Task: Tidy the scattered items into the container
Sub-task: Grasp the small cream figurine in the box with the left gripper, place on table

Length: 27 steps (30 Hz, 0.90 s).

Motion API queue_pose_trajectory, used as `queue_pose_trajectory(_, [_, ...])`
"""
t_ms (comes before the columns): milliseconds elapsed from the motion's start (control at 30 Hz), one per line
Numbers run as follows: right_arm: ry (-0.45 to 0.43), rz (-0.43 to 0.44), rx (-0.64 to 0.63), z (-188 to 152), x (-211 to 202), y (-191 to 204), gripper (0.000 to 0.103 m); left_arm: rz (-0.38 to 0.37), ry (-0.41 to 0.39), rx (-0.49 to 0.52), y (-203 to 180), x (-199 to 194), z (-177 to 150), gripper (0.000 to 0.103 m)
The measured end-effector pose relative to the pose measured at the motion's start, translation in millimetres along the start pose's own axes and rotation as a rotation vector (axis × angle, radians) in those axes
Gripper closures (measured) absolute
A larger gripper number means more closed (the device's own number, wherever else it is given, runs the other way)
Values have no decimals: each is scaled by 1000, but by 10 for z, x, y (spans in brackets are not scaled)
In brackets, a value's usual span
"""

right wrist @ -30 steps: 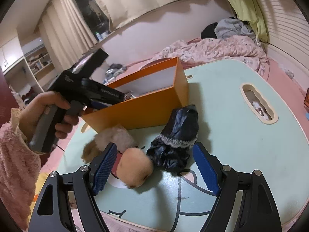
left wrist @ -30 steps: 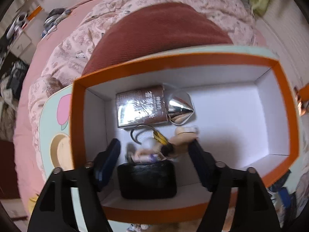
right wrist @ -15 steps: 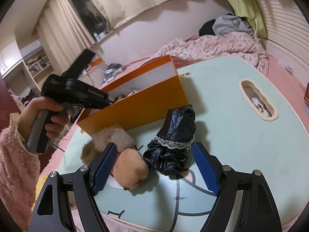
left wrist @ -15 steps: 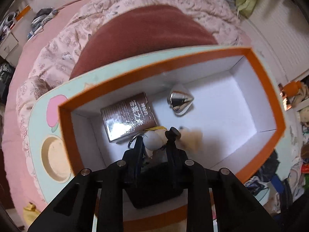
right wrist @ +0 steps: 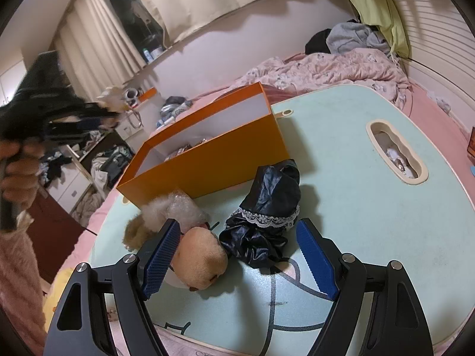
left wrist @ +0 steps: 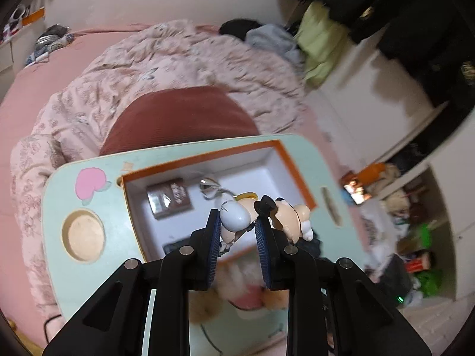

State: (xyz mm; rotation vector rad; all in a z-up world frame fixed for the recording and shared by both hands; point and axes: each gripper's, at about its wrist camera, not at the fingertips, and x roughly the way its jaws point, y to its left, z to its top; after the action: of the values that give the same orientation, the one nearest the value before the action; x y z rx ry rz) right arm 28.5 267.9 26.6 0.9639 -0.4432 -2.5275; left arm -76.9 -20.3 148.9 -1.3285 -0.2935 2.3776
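My left gripper (left wrist: pixel 237 227) is shut on a small figurine (left wrist: pixel 236 216) with a white head and tan body, held high over the orange box (left wrist: pixel 207 155). In the box's white interior lie a brown foil packet (left wrist: pixel 169 197), a silver cone (left wrist: pixel 209 187) and a black item (left wrist: pixel 175 247). In the right wrist view the left gripper (right wrist: pixel 77 118) is blurred, up left of the orange box (right wrist: pixel 207 163). My right gripper (right wrist: pixel 237 255) stands open low over the table, with a tan plush toy (right wrist: pixel 202 255) and a black lace-trimmed garment (right wrist: pixel 267 204) between its fingers, untouched.
The mint-green table (right wrist: pixel 356 207) has a slot handle (right wrist: pixel 394 154) at the right and a round cup recess (left wrist: pixel 83 234). A maroon cushion (left wrist: pixel 181 118) and pink quilt (left wrist: pixel 178 56) lie beyond it. A hand (right wrist: pixel 17 166) in a pink fuzzy sleeve holds the left gripper.
The left gripper closed on the figurine inside the box, then rose and tilted back, lifting it clear of the box. The right gripper has stayed still and open.
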Motion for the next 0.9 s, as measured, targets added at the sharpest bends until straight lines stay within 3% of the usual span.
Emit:
queue_pose_trajectory(233, [6, -4, -2, 0, -6, -5, 22, -83, -5, -33, 68, -29, -528, 78])
queue_pose_trajectory(333, [3, -8, -5, 4, 0, -5, 22, 15, 36, 5, 48, 170, -816, 78])
queue_pose_trajectory(533, [-2, -15, -8, 17, -3, -8, 22, -12, 97, 24, 18, 569, -1269, 78])
queue_pose_trajectory(667, [-2, -16, -10, 21, -6, -11, 22, 111, 72, 132, -119, 755, -1455, 78])
queue_pose_trajectory(833, [-3, -19, -13, 28, -21, -22, 22, 109, -19, 181, -198, 707, -1570, 65])
queue_pose_trajectory(900, [-7, -21, -19, 39, -34, -8, 22, 99, -74, 192, -220, 627, -1637, 48])
